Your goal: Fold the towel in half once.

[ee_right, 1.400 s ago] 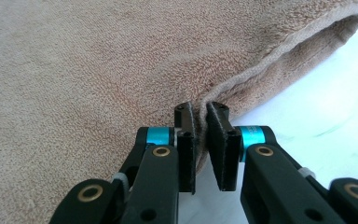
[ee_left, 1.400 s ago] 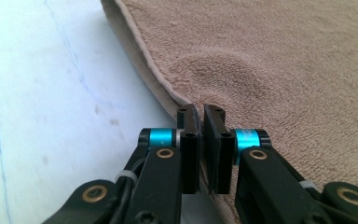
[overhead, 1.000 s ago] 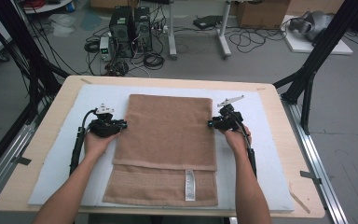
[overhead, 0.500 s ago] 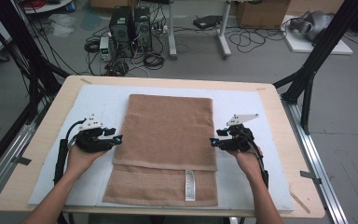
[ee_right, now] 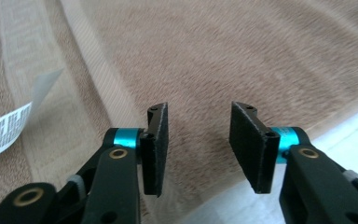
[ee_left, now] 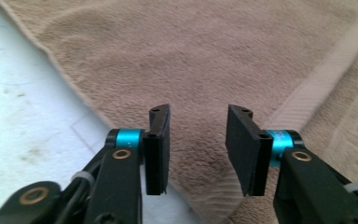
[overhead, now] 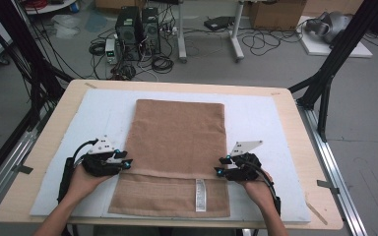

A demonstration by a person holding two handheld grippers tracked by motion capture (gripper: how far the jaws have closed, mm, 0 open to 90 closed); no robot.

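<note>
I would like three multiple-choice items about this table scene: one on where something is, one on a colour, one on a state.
1. Where does the white label sit on the towel?
A. on the near part, by the person
B. at the far edge
C. off the towel, on the mat

2. What colour is the towel?
A. blue
B. brown
C. green

3. How do the jaws of the left gripper and the right gripper stand?
A. both shut on the towel
B. one open, one shut
C. both open, holding nothing

Answers: 1 A, the high view shows the label on the single layer nearest the person. 2 B, it is brown in every view. 3 C, each gripper view shows a gap between the jaws with nothing in it.
</note>
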